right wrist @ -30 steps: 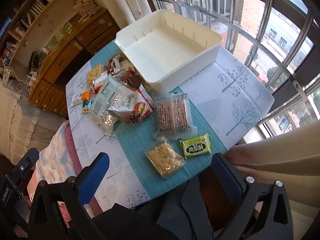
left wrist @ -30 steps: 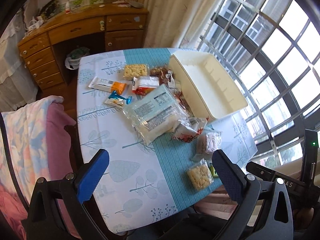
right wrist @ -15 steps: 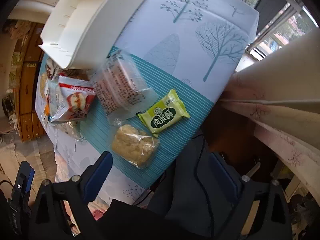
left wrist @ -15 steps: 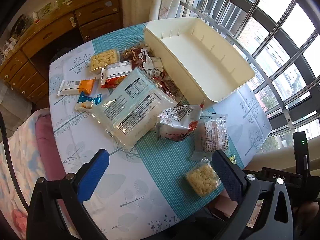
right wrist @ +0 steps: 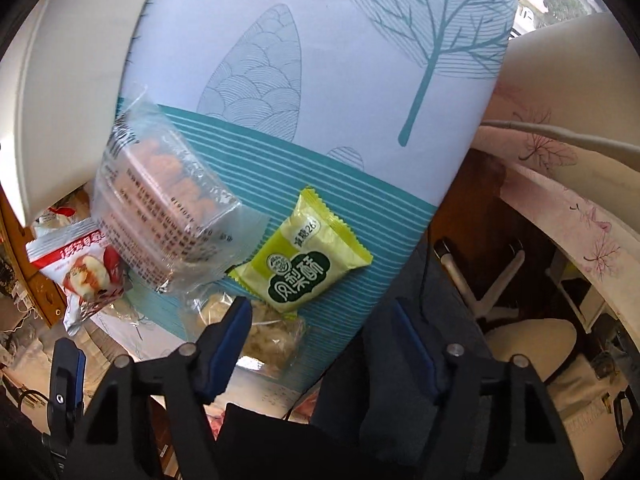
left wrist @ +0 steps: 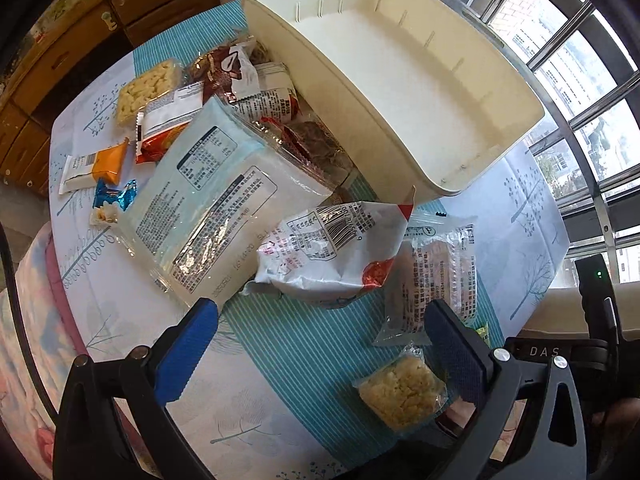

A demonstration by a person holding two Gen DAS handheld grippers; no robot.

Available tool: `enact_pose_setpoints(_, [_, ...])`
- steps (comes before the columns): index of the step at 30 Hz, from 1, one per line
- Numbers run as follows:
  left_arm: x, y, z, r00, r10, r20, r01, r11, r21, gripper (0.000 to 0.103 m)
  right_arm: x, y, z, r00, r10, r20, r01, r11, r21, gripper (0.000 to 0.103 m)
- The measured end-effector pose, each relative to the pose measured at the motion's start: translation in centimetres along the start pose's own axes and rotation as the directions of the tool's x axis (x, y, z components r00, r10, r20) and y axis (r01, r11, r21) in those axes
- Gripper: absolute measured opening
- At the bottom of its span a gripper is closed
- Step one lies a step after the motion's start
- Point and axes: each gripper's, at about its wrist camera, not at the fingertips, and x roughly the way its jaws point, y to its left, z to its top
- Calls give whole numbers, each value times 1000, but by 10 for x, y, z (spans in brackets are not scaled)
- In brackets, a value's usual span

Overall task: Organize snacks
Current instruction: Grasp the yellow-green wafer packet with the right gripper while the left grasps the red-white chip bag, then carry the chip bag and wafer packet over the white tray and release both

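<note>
Both grippers have dropped toward the snacks: the left gripper (left wrist: 320, 344) gapes empty, while the right gripper (right wrist: 320, 340) is closing, apparently nothing gripped yet, above the green packet (right wrist: 304, 258).

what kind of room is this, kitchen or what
Probably a living room or bedroom at home, not a kitchen: a wooden desk with drawers, a barred window, and a table with a leaf-print cloth holding snacks.

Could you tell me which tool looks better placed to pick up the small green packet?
Right. The right tool sits just below the green packet, jaws closing with nothing between them. The left tool faces the white snack bag.
</note>
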Motion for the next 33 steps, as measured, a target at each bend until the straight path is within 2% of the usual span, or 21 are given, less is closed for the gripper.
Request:
enact_pose_setpoints(5, [19, -3, 10, 999, 16, -36, -17, 1000, -20, 102, 0, 7, 10, 1000, -14, -19, 14, 1000, -10, 68])
enact_pose_setpoints(10, [33, 0, 19, 998, 2, -67, -5, 999, -53, 102, -7, 8, 25, 999, -7, -33, 7, 1000, 2, 65])
enact_pose_setpoints(14, [42, 3, 25, 996, 3, -88, -9, 998, -68, 102, -7, 20, 35, 998, -17, -58, 17, 1000, 10, 53])
enact_pose_setpoints(16, [47, 4, 28, 995, -1, -101, -7, 997, -78, 95, -4, 25, 38, 997, -37, -73, 38, 999, 10, 53])
enact_pose_setpoints(18, [51, 6, 31, 993, -2, -114, -8, 996, -92, 93, -3, 30, 38, 995, -51, -87, 51, 999, 1, 53])
enact_pose_setpoints(21, [57, 11, 32, 991, -19, -134, 3, 993, -115, 82, -3, 37, 37, 993, -62, -100, 64, 998, 18, 53])
enact_pose_setpoints(28, [56, 19, 33, 991, -29, -127, 14, 992, -123, 75, 6, 38, 40, 989, -78, -124, 86, 995, 57, 52])
enact_pose_setpoints(33, [50, 24, 25, 993, -30, -117, 15, 992, -122, 71, 6, 41, 39, 990, -87, -110, 94, 993, 69, 49])
